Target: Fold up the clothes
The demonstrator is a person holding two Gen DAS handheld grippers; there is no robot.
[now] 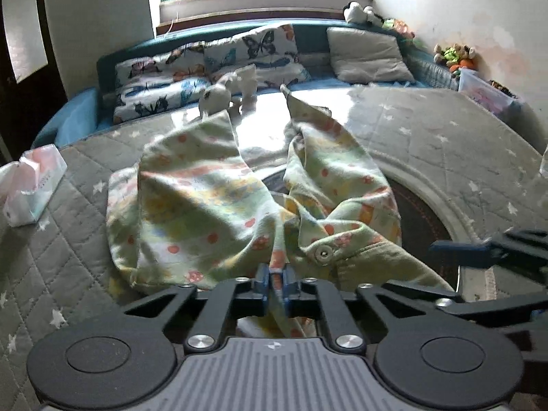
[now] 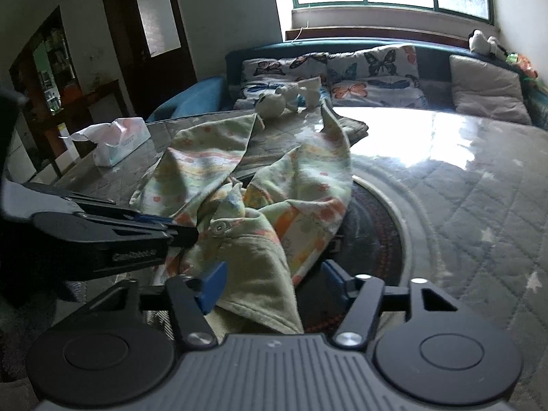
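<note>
Quilted grey cover (image 1: 428, 130) spans the work surface, a sofa (image 2: 212, 97) and window behind it. On it lies the garment (image 1: 205, 198), pale green with a dot print, crumpled, two ends spread away from the cameras, its snap-fastened edge nearest them.

Left gripper (image 1: 275, 286): pads closed flat on a fold of that near edge; cloth runs between them and hangs below. Right gripper (image 2: 270, 284): jaws roughly half open, straddling the plain green flap beside the snap (image 2: 219, 227); the blue pads do not appear to press it yet.

Step in hand, as judged: securing both near corners before the first fold. Next move calls for the right jaws to close on the flap, then both grippers to lift and draw the edge taut.

A tissue box (image 1: 34, 188) sits well apart at left. Garment type is unclear; its lower layers and the cloth beneath both grippers are hidden.
</note>
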